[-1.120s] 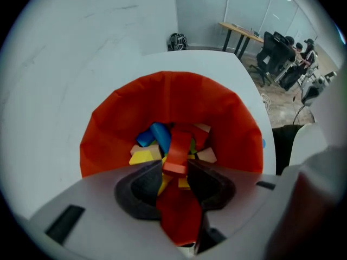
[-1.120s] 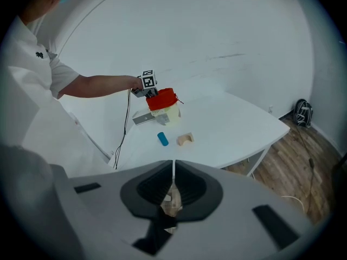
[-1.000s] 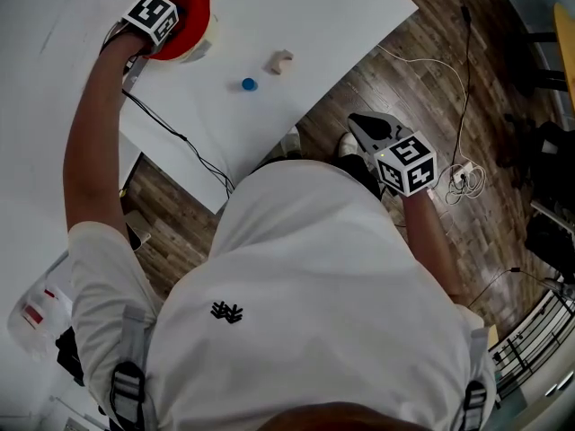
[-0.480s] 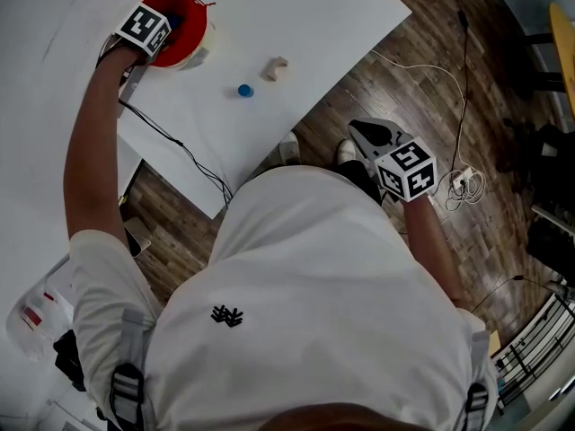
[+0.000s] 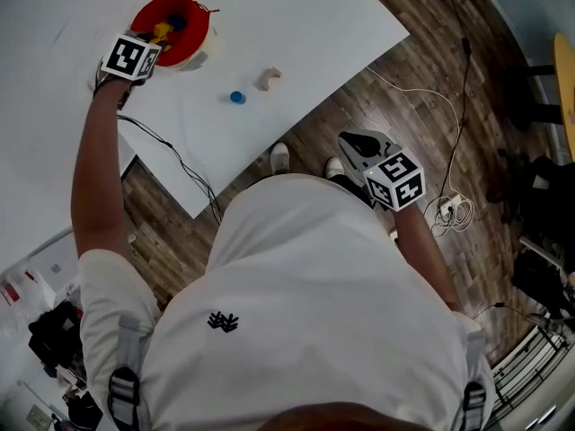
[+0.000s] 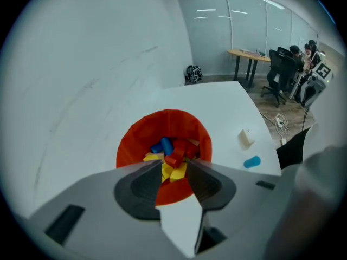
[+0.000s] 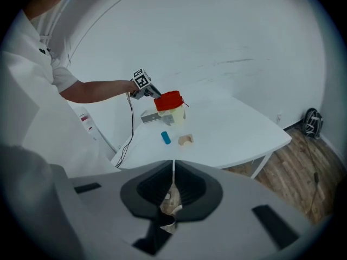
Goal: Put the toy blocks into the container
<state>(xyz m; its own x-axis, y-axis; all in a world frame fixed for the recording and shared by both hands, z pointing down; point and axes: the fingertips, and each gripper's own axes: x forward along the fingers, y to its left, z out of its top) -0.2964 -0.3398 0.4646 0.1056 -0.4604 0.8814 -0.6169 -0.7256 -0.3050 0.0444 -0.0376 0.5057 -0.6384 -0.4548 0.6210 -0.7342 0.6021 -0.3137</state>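
A red container stands on the white table and holds several blue, red and yellow blocks. My left gripper hovers just off the container's near rim; its jaws are closing with nothing between them. A blue cylinder block and a beige arch block lie loose on the table to the container's right. My right gripper hangs off the table's edge over the wooden floor, jaws shut and empty.
A black cable trails from the left gripper across the table's corner. A white cable and a plug coil lie on the floor at right. Desks and chairs stand far behind.
My left gripper has drawn back from above the container toward its near-left rim, uncovering the blocks inside. The right gripper has stayed near the table's edge.
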